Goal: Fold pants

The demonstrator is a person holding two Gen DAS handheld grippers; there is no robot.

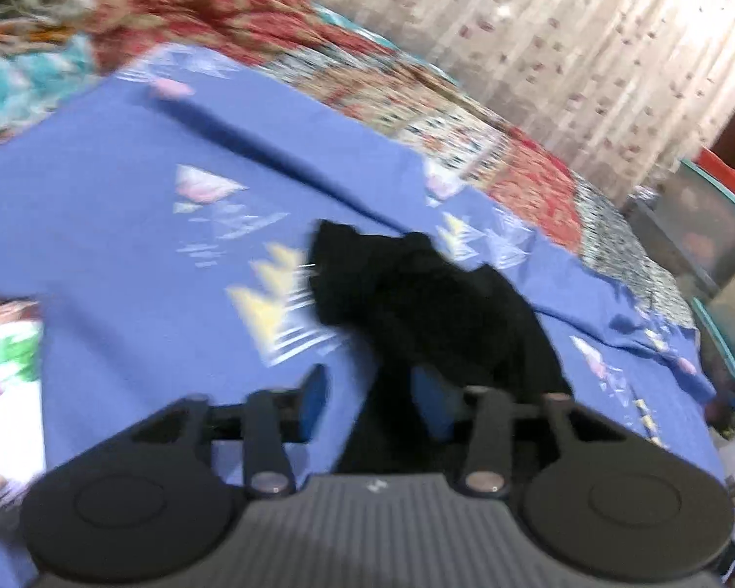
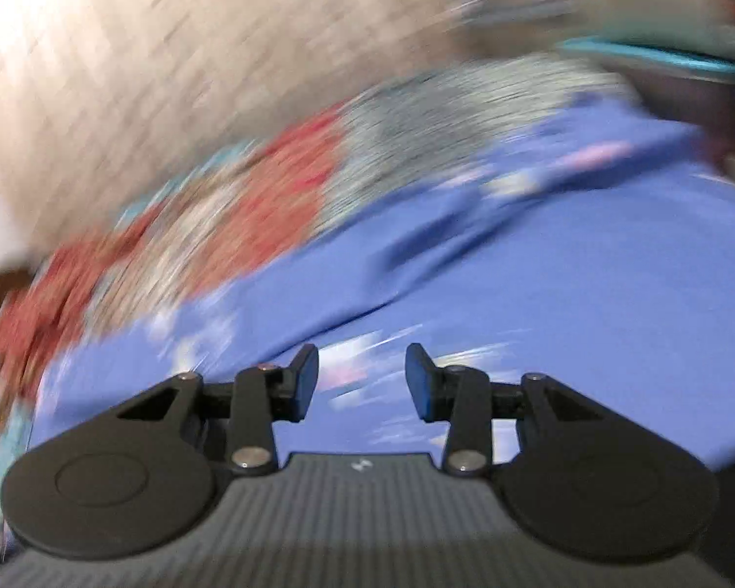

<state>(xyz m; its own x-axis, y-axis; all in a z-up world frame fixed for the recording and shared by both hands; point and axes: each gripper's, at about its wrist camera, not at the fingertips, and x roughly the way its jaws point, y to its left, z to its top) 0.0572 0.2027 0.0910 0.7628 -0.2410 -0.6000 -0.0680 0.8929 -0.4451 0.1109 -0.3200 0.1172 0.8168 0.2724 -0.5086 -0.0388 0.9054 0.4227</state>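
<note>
Black pants (image 1: 416, 304) lie bunched on a blue patterned bedsheet (image 1: 122, 245), their near end running between the fingers of the left claw (image 1: 372, 402).

The left claw's jaws stand spread, and blur hides whether either pad touches the cloth. The right claw (image 2: 361, 382) is also spread, with nothing between its fingers, over the same sheet. A flowered curtain (image 1: 588, 49) hangs behind the bed.
</note>
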